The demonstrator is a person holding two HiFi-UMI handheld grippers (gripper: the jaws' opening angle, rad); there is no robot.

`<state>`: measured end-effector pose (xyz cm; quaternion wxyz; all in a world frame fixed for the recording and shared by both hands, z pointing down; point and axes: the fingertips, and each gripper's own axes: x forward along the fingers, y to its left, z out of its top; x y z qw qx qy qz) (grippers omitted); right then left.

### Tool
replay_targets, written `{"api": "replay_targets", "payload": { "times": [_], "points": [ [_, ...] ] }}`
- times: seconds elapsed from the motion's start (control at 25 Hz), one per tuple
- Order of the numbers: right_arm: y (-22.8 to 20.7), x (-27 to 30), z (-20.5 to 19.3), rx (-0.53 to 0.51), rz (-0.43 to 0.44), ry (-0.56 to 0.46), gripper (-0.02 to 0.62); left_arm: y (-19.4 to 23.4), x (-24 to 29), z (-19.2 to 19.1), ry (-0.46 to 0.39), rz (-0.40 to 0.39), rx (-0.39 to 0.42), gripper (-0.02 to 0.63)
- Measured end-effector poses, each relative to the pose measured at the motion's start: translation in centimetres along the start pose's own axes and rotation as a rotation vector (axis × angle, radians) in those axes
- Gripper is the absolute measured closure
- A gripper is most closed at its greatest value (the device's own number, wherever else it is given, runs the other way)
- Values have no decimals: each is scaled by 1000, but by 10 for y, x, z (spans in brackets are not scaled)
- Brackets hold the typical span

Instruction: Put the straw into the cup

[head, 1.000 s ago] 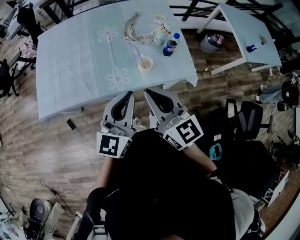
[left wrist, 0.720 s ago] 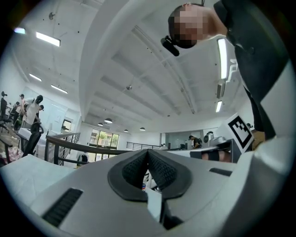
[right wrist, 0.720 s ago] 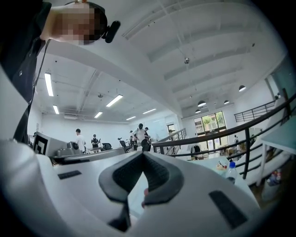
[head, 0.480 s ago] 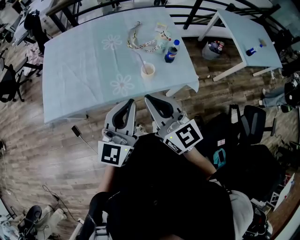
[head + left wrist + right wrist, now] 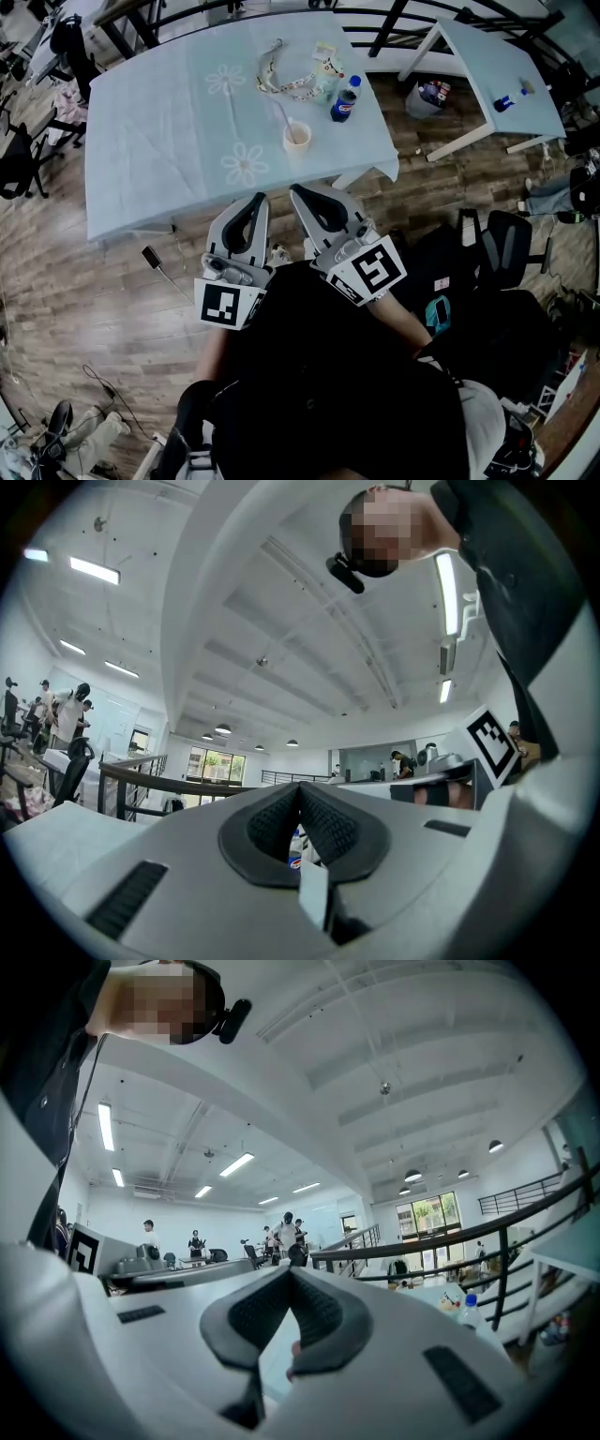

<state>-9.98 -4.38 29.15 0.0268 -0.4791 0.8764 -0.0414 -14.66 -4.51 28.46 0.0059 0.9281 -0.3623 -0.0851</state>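
In the head view, a table (image 5: 150,141) under a pale blue cloth with flower prints is seen at the top. The cup (image 5: 296,137) stands near its front edge, and the straw (image 5: 284,114) is already set in it, leaning up and to the left. A blue-capped bottle (image 5: 344,99) stands just beyond the cup to the right, and a patterned strap (image 5: 281,82) lies behind it. The left gripper (image 5: 260,197) and the right gripper (image 5: 295,190) are held side by side over the wooden floor (image 5: 84,291), short of the table's front edge and well apart from the cup. Compared with a second ago, the table is framed slightly lower and further right (the cloth's far edge was cut off then). The grippers keep much the same place, and the straw is in the cup in both pictures.

In the left gripper view, the jaws are seen brought together at their tips, with nothing gripped. Only the bottle's label is glimpsed through the gap between the pads.

In the right gripper view, the jaws likewise meet at their tips and nothing is held. A small pinkish patch shows through the gap, too little to be identified. The bottle is seen at the right, before a dark railing (image 5: 450,1227).
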Motion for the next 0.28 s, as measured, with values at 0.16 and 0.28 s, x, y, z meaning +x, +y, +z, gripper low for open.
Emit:
{"api": "replay_targets", "payload": {
  "times": [0.16,0.28],
  "points": [
    [-2,2,-1,1,1,3,588,2,2,2,-15,6,1,594],
    [-3,4,-2,0,3,2,588,4,4,1,-16,6,3,594]
  ]
}}
